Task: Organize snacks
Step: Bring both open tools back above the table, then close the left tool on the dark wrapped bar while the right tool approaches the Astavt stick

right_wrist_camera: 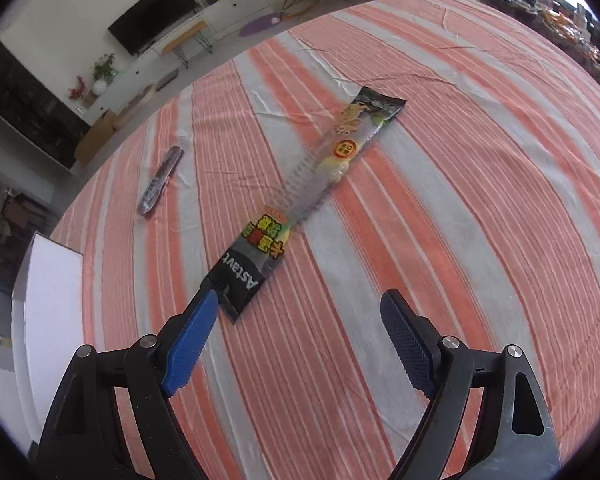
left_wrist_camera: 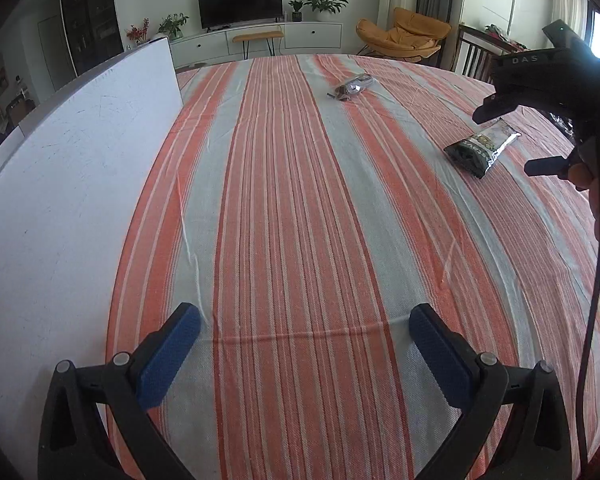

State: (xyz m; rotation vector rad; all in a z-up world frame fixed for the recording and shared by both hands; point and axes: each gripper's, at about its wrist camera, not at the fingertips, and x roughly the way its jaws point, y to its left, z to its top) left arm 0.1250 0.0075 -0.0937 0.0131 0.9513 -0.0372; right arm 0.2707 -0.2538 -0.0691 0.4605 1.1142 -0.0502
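A long black and clear snack packet (right_wrist_camera: 300, 196) lies on the striped tablecloth (right_wrist_camera: 460, 240), its near end just ahead of my right gripper's left finger. My right gripper (right_wrist_camera: 300, 304) is open and empty above the cloth. A small dark snack packet (right_wrist_camera: 160, 180) lies farther left. In the left wrist view the long packet (left_wrist_camera: 482, 146) lies at the right under the right gripper's body, and the small packet (left_wrist_camera: 352, 87) lies far ahead. My left gripper (left_wrist_camera: 304, 316) is open and empty over bare cloth (left_wrist_camera: 280, 200).
A white box (left_wrist_camera: 60, 200) stands at the table's left edge; it also shows in the right wrist view (right_wrist_camera: 48, 312). Beyond the table are a TV cabinet (left_wrist_camera: 256, 36), an orange chair (left_wrist_camera: 404, 34) and wooden chairs.
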